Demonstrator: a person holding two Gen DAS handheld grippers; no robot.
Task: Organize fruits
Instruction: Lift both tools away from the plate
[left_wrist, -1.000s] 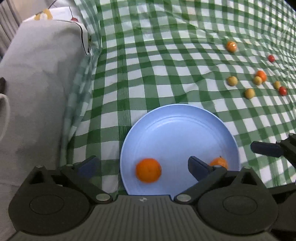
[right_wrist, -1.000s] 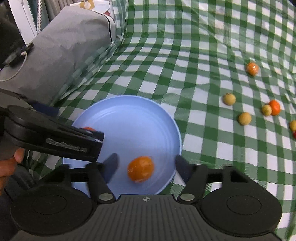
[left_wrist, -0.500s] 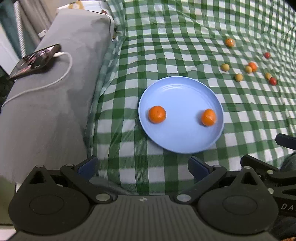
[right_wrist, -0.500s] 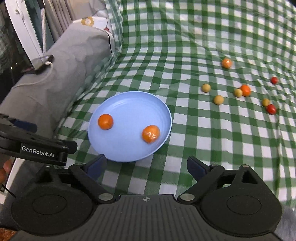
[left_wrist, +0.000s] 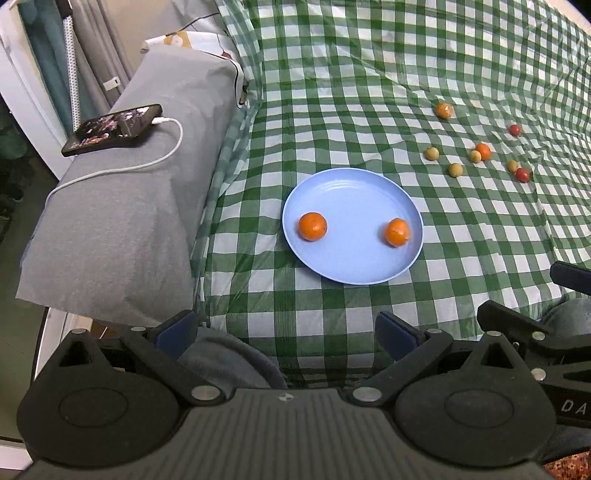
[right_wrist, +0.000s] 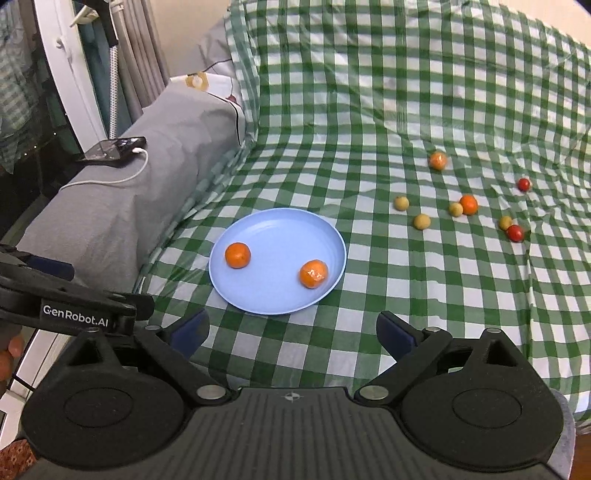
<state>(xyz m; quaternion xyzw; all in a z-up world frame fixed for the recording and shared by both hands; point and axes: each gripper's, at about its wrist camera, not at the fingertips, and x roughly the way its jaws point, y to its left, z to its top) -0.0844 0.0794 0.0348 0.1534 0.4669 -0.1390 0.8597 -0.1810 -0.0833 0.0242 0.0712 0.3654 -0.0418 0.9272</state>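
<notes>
1. Your left gripper (left_wrist: 284, 330) has its jaws spread wide with nothing between them, above the near edge of the green checked cloth (left_wrist: 332, 92).
2. Your right gripper (right_wrist: 291, 332) has just been opening its jaws; they stand wide and hold nothing.
3. The blue plate (left_wrist: 354, 184) lies on the cloth ahead of both grippers and carries 2 oranges, the left orange (left_wrist: 312, 226) and the right orange (left_wrist: 397, 232), well apart.
4. Beyond the plate to the right, 8 small loose fruits (left_wrist: 455, 170) lie scattered on the cloth.
5. A phone (left_wrist: 112, 127) rests on the grey cushion (left_wrist: 122, 221) to the left.
</notes>
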